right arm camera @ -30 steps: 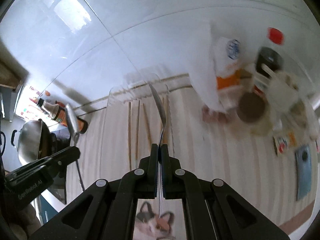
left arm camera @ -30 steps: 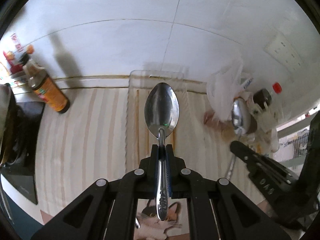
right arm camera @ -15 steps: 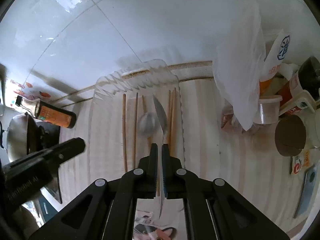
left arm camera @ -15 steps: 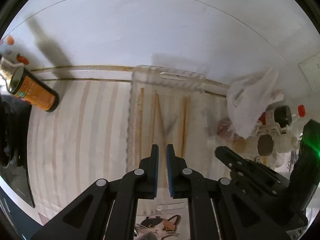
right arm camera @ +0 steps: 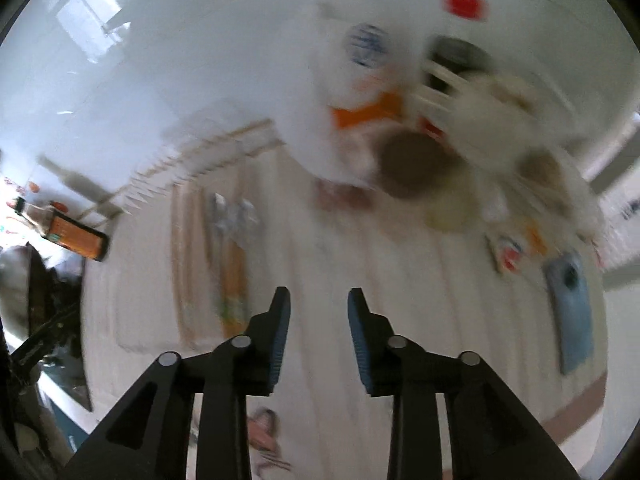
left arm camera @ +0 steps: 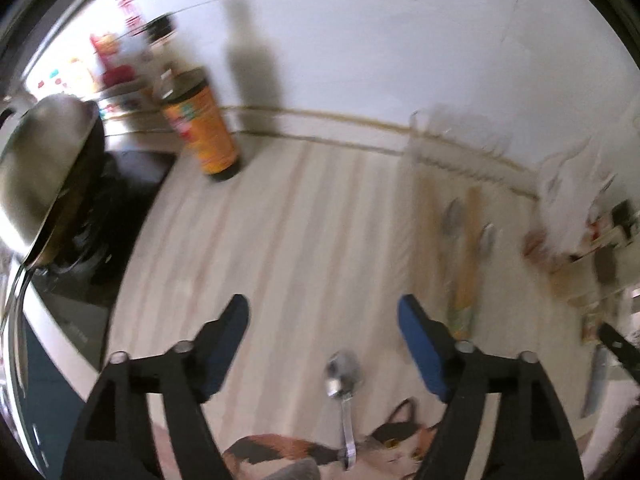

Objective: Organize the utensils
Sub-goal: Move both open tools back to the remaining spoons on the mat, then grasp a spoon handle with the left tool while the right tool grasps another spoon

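Note:
My left gripper [left arm camera: 323, 312] is open and empty above the striped counter. A steel spoon [left arm camera: 343, 376] lies on the counter below and between its fingers, handle toward me. The clear tray [left arm camera: 452, 152] to the right holds wooden chopsticks [left arm camera: 466, 256] and two spoons [left arm camera: 454, 218]. My right gripper [right arm camera: 319, 304] is open and empty. The tray [right arm camera: 188, 168] shows to its left, blurred, with chopsticks [right arm camera: 234, 272] and spoons [right arm camera: 236, 216] in it. A knife [left arm camera: 596, 376] lies at the left view's right edge.
A brown sauce bottle [left arm camera: 204, 132] stands at the back left beside a steel pan [left arm camera: 44, 156] on a black stove. A white plastic bag [right arm camera: 340, 92], jars and containers [right arm camera: 416, 164] crowd the back right. A blue phone [right arm camera: 570, 304] lies at the right.
Both grippers held spoons a second ago, released them into the tray, and now stand open. The left gripper has swung left and back over another spoon; both views are motion-blurred.

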Demonstrator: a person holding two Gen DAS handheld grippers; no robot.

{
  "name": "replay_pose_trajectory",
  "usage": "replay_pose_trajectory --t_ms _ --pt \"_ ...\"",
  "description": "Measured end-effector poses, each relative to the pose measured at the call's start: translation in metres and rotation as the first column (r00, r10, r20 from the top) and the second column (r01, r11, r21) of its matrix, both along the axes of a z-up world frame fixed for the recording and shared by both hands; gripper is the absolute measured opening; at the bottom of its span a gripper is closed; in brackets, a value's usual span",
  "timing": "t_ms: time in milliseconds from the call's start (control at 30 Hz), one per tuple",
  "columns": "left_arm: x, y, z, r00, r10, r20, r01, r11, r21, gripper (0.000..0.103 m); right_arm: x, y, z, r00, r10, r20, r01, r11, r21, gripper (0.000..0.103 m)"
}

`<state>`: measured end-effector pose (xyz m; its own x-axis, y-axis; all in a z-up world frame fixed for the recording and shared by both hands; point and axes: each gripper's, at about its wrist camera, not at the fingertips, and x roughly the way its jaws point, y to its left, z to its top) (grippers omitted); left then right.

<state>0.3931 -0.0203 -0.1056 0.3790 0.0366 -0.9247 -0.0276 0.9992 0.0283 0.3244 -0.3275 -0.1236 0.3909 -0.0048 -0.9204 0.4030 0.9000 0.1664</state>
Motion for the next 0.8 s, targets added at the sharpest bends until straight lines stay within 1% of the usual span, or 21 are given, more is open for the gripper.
replay_pose_trajectory --t_ms 33,67,133,267,367,500,633,667,700,767,800 --pt "-0.008 0.005 -0.006 1.000 0.004 -0.005 -0.004 1.000 0.010 0.085 -0.013 -0.006 -0.004 1.000 -0.017 -0.008 0.017 1.000 -0.005 0.033" --pt "-0.016 0.009 -0.015 1.000 0.008 -0.019 -0.008 1.000 0.019 0.091 -0.025 -0.011 -0.008 0.999 -0.029 -0.019 0.029 1.000 -0.009 0.034" --pt "-0.027 0.014 -0.032 0.998 0.008 -0.065 -0.007 1.000 0.015 0.100 -0.046 -0.021 -0.017 0.998 -0.053 -0.044 0.053 0.999 -0.012 0.037" --pt "-0.049 0.017 -0.067 0.989 -0.004 -0.151 0.006 1.000 0.017 0.101 -0.078 -0.038 -0.046 0.988 -0.104 -0.113 0.106 0.994 0.015 0.047" --pt "-0.062 0.017 -0.087 0.982 -0.009 -0.187 0.014 1.000 0.026 0.101 -0.096 -0.046 -0.073 0.976 -0.130 -0.177 0.136 0.990 0.027 0.048" --pt "-0.075 0.017 -0.105 0.975 -0.012 -0.222 0.019 0.999 0.030 0.101 -0.109 -0.039 -0.102 0.965 -0.088 -0.246 0.095 0.995 0.020 0.048" --pt "-0.083 0.020 -0.119 0.965 -0.006 -0.263 0.013 1.000 0.024 0.100 -0.116 -0.023 -0.133 0.947 -0.049 -0.319 0.050 0.999 -0.005 0.048" --pt "-0.084 0.020 -0.122 0.961 -0.004 -0.277 0.009 1.000 0.018 0.100 -0.118 -0.020 -0.139 0.943 -0.048 -0.328 0.047 0.999 -0.011 0.046" --pt "-0.084 0.021 -0.126 0.957 -0.001 -0.290 0.004 1.000 0.008 0.100 -0.120 -0.016 -0.140 0.948 -0.051 -0.314 0.042 0.999 -0.035 0.039" --pt "-0.084 0.023 -0.132 0.949 0.008 -0.315 -0.016 1.000 -0.024 0.100 -0.119 -0.006 -0.140 0.955 -0.030 -0.295 0.013 0.998 -0.062 0.016" --pt "-0.083 0.023 -0.135 0.947 0.010 -0.322 -0.025 0.999 -0.043 0.100 -0.118 -0.002 -0.140 0.957 -0.017 -0.289 0.001 0.998 -0.057 0.007"
